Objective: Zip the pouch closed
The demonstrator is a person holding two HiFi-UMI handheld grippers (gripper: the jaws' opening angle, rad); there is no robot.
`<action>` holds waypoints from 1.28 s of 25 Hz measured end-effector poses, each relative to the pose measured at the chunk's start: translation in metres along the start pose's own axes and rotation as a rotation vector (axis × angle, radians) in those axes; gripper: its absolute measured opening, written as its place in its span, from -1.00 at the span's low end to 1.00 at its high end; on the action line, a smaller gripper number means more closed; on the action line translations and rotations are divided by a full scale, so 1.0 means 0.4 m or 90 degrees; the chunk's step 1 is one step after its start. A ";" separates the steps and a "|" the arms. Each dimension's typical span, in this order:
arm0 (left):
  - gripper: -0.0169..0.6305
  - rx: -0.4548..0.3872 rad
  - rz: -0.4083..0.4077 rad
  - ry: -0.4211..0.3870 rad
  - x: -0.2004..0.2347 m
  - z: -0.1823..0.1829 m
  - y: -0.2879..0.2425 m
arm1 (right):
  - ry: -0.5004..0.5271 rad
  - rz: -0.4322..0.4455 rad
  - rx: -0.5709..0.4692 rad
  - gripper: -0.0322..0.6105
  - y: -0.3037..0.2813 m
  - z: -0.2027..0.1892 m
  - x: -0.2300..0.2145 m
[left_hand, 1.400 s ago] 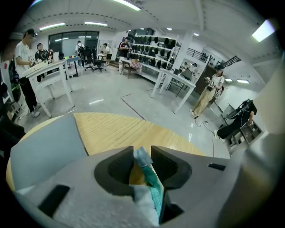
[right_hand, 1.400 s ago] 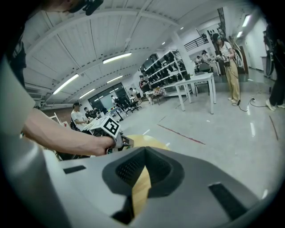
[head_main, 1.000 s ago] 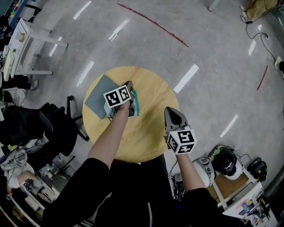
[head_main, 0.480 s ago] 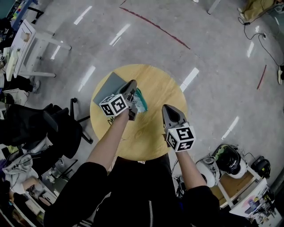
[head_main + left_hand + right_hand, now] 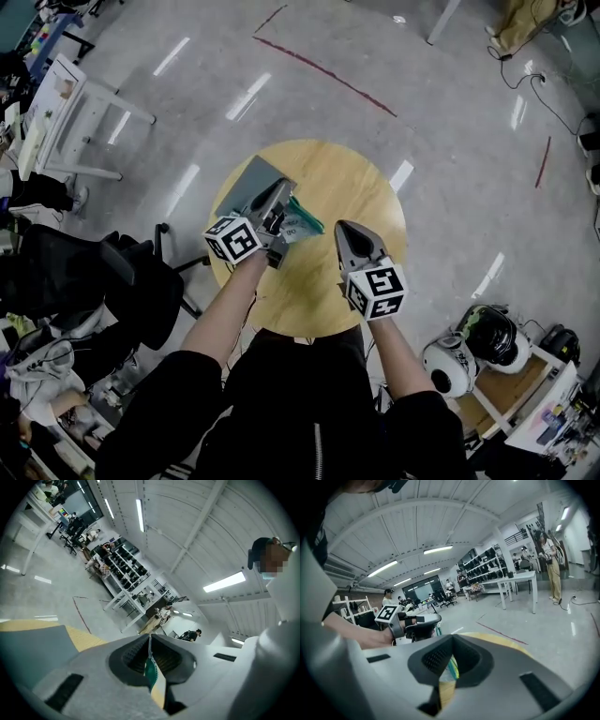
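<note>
Pouch point(image 5: 300, 223) hangs above the round worktop point(image 5: 352, 187), pinched in the jaws of the left gripper point(image 5: 279, 190). The right gripper point(image 5: 343, 227), jaws pressed together on nothing, is just right of it. Held by one thin pinch, the pouch could swing or slip free before the right one gets a hold.
</note>
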State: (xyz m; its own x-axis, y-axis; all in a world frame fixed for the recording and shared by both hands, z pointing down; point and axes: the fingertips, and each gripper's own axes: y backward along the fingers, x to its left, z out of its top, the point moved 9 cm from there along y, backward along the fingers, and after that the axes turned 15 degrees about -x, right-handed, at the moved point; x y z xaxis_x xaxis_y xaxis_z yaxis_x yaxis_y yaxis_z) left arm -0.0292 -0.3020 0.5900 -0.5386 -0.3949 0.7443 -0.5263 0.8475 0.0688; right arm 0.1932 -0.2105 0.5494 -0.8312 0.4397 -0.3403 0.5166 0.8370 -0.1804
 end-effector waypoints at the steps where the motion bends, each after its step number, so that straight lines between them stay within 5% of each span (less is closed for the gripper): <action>1: -0.91 -0.002 -0.016 -0.004 -0.015 0.014 0.012 | 0.004 0.001 -0.006 -0.89 0.005 0.003 0.016; 18: -0.91 -0.015 -0.240 -0.020 -0.218 0.245 0.198 | 0.075 0.066 -0.123 -0.89 0.038 0.117 0.339; 26: -0.91 0.000 -0.289 -0.012 -0.265 0.265 0.283 | 0.129 0.128 -0.129 -0.72 0.047 0.148 0.484; 32: -0.91 0.018 -0.325 -0.026 -0.306 0.282 0.319 | 0.142 0.125 -0.121 -0.69 0.039 0.164 0.530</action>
State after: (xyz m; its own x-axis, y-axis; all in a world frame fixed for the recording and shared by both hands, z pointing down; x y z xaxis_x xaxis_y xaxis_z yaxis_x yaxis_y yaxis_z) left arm -0.1049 -0.1856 0.4328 -0.2336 -0.7697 0.5942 -0.7457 0.5340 0.3985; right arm 0.0387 -0.1255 0.4139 -0.7552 0.6408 -0.1381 0.6408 0.7660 0.0505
